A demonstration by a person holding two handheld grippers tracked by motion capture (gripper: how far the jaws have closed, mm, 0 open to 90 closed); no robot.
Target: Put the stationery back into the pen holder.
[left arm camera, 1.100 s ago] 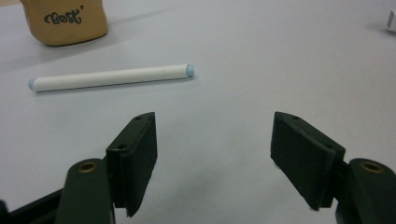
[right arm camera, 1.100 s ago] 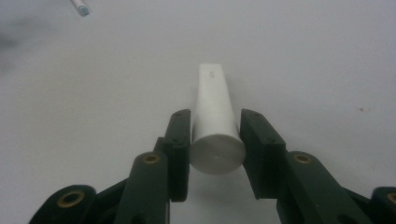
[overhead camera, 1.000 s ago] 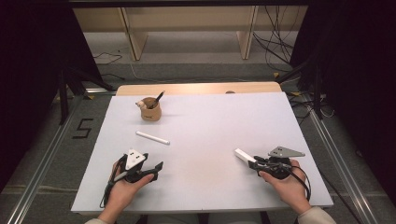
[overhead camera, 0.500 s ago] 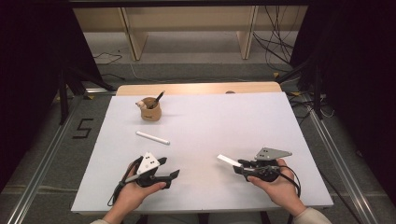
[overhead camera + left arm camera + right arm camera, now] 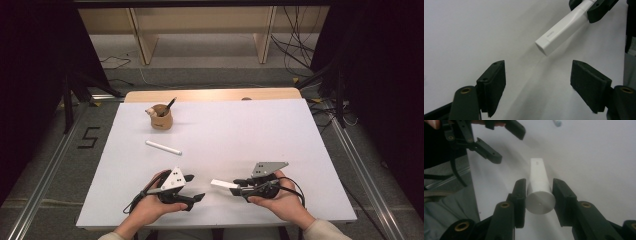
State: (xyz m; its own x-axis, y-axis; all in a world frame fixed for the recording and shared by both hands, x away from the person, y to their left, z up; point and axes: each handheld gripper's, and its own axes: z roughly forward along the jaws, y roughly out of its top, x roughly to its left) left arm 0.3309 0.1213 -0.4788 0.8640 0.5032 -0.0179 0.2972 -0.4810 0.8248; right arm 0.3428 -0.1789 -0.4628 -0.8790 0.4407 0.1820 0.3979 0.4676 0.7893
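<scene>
A white tube (image 5: pixel 223 184) with a flat squared end is clamped by its round end in my right gripper (image 5: pixel 238 186), near the table's front edge. In the right gripper view the tube (image 5: pixel 539 187) sits between both pads and points away, with the gripper (image 5: pixel 539 195) shut on it. My left gripper (image 5: pixel 195 187) is open and faces the tube's free end from the left, a short gap away. From the left gripper view, the tube (image 5: pixel 564 28) hangs beyond and above the spread jaws of that gripper (image 5: pixel 539 87), untouched by them.
A white stick (image 5: pixel 163 147) lies on the white table (image 5: pixel 250 130) left of centre. Behind it stands a brown cup (image 5: pixel 161 120) with a dark brush in it. Wooden shelving and cables are on the floor beyond the table.
The right gripper has carried the tube leftward and nearer the front edge. The left gripper has turned right and moved toward the tube's free end.
</scene>
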